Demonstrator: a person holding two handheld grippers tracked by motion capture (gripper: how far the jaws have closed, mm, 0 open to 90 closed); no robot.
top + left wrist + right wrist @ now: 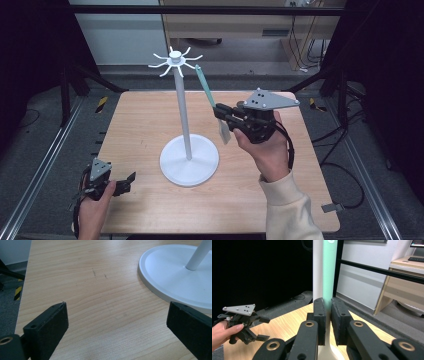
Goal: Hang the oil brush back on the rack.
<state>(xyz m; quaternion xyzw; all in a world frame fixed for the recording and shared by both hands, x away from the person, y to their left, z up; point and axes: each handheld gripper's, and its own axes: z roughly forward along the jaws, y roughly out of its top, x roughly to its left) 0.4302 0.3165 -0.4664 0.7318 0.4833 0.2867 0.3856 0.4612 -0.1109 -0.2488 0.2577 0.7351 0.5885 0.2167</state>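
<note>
Wooden surface (150,115) holds my hook stand (181,100) — right gripper (223,112) fingers pinch the mint-handled spatula (206,86), not yet hung; left gripper (131,177) fingers spread, idle.

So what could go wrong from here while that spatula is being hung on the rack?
1. The right claw pinches the spatula on its thin teal handle, so it could pivot or slip as its tip nears the hook.
2. The rack is tall on a round base; a sideways push at the top might tip it.
3. The left claw rests open on the table, apart from the base, and isn't steadying it.
</note>
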